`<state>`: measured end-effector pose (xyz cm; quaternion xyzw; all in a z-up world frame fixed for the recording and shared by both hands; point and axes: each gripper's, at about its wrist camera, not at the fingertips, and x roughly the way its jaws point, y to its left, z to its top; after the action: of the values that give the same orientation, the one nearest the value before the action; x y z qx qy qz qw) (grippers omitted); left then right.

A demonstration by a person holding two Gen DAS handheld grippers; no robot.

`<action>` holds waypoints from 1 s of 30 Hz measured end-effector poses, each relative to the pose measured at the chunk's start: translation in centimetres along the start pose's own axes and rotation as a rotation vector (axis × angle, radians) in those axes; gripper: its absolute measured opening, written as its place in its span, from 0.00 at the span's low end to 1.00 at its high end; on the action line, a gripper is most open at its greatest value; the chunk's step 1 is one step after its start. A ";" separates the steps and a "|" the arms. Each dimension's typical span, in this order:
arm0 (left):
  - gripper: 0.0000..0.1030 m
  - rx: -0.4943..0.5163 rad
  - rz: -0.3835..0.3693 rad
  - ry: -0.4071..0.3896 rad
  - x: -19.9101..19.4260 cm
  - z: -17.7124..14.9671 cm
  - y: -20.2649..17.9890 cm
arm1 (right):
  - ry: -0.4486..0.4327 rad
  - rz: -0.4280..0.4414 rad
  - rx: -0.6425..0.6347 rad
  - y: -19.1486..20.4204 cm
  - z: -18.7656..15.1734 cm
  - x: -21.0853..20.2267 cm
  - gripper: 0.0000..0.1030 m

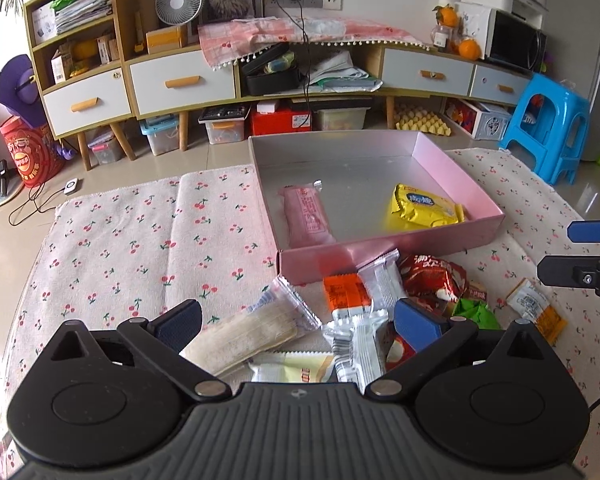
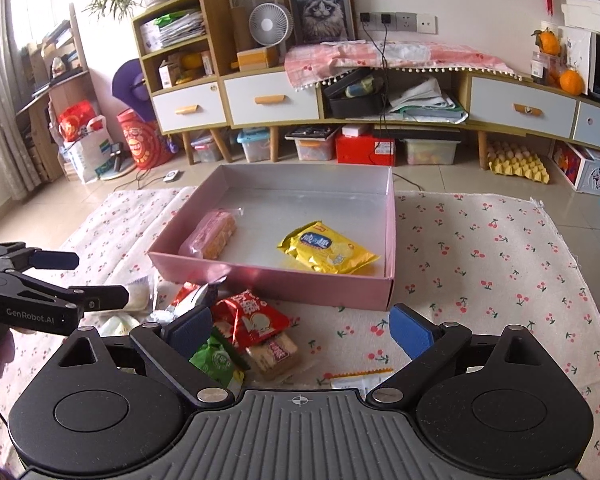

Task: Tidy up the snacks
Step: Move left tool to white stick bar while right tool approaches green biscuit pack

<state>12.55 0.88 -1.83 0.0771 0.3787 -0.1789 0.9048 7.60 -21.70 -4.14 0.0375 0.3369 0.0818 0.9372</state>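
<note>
A pink box (image 1: pixel 380 258) (image 2: pixel 280 284) lies on the cherry-print cloth. It holds a pink wafer pack (image 1: pixel 308 216) (image 2: pixel 214 234) and a yellow snack bag (image 1: pixel 424 206) (image 2: pixel 326 250). In front of the box is a loose pile: a red bag (image 1: pixel 432 276) (image 2: pixel 252 316), a green pack (image 1: pixel 474 312) (image 2: pixel 216 360), an orange pack (image 1: pixel 346 294), a beige wafer pack (image 1: pixel 252 336) and white packs (image 1: pixel 380 284). My left gripper (image 1: pixel 298 320) (image 2: pixel 80 279) hovers open over the pile's left part, holding nothing. My right gripper (image 2: pixel 300 330) (image 1: pixel 572 250) is open and empty over the pile's right side.
A small orange-and-white sachet (image 1: pixel 536 308) (image 2: pixel 360 380) lies apart, right of the pile. The cherry cloth (image 1: pixel 140 240) (image 2: pixel 500 260) stretches wide on both sides of the box. A long drawer cabinet (image 1: pixel 180 80), storage bins and a blue stool (image 1: pixel 548 128) stand beyond on the tiled floor.
</note>
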 end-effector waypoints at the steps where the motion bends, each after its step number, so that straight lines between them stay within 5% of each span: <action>1: 0.99 -0.003 -0.002 0.006 -0.1 -0.2 0.0 | 0.009 0.006 -0.007 0.2 -0.3 0.0 0.95; 13: 0.98 0.035 -0.079 0.049 -1.3 -4.0 -2.2 | 0.083 0.103 -0.033 3.3 -2.4 0.3 0.95; 30: 0.53 -0.067 -0.161 0.161 -0.5 -5.8 -1.8 | 0.224 0.165 0.107 4.4 -3.3 3.3 0.95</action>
<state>7.68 0.92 -5.57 0.0304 0.4610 -0.2316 0.8561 7.43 -16.77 -8.15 0.1054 0.4389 0.1444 0.8806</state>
